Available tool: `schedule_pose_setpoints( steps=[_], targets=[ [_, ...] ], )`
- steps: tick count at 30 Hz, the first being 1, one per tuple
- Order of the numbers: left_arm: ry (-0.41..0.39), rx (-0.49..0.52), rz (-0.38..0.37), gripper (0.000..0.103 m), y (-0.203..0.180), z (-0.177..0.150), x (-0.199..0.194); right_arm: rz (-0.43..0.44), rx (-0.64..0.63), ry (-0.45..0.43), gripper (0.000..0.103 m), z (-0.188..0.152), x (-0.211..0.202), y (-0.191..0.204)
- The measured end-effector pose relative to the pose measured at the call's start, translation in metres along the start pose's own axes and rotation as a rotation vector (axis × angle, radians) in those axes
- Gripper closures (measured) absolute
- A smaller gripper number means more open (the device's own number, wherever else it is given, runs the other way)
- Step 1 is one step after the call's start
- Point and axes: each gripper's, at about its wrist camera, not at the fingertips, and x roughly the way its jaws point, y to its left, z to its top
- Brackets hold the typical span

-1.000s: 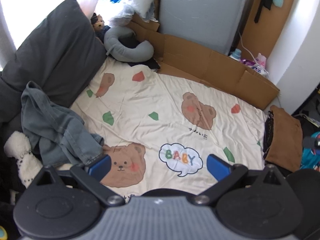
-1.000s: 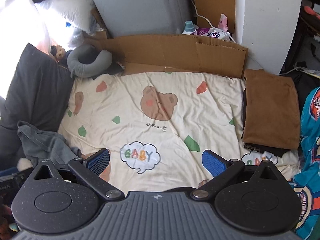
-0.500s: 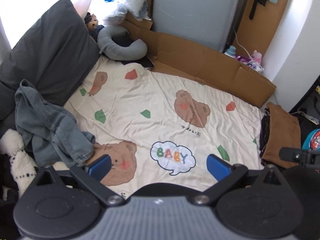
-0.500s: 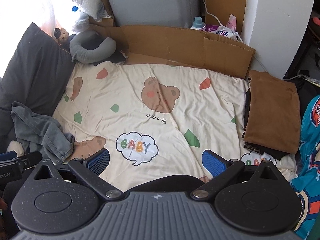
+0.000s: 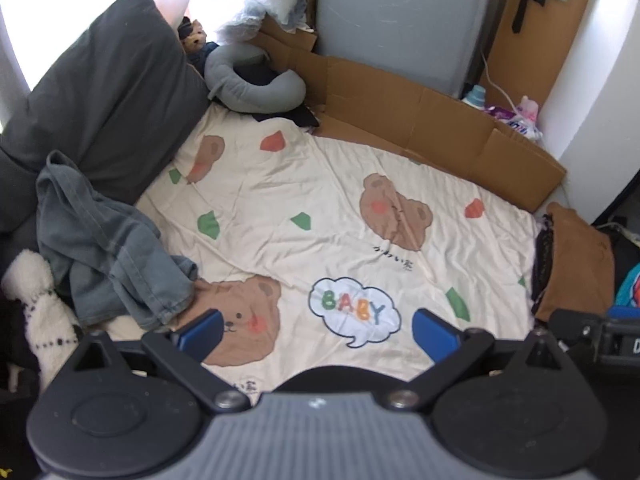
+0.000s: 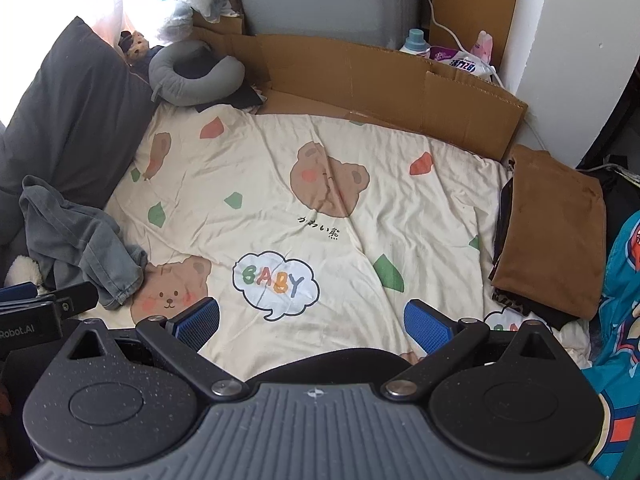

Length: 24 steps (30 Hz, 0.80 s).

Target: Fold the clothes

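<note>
Jeans (image 5: pixel 108 248), one crumpled grey pair, lie at the left edge of a bear-print sheet (image 5: pixel 328 216), against one dark pillow (image 5: pixel 108 92). One folded stack topped by a brown garment (image 6: pixel 556 232) sits at the sheet's right edge. Two grippers hover above the sheet: the left gripper (image 5: pixel 318 334) and right gripper (image 6: pixel 312 322) both have jaws spread wide, holding and touching nothing.

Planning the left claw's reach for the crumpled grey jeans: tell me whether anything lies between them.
Nothing visible does. The left claw hangs open above the bear-print sheet, and the grey jeans lie heaped at the sheet's left edge against the dark pillow, with only bare sheet between.
</note>
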Motion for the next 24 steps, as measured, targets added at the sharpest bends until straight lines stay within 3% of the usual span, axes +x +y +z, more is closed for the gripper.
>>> schedule_pose_setpoints(
  steps=[5, 24],
  targets=[
    [0.003, 0.017, 0.003, 0.010, -0.0024, 0.0003, 0.0021, -0.010, -0.001, 0.000, 0.001, 0.0005, 0.0013, 0.0004],
    [0.007, 0.021, -0.017, 0.010, -0.0010, 0.0004, 0.0040, -0.028, 0.006, -0.002, 0.001, 0.0004, -0.0001, -0.0036]
  ],
)
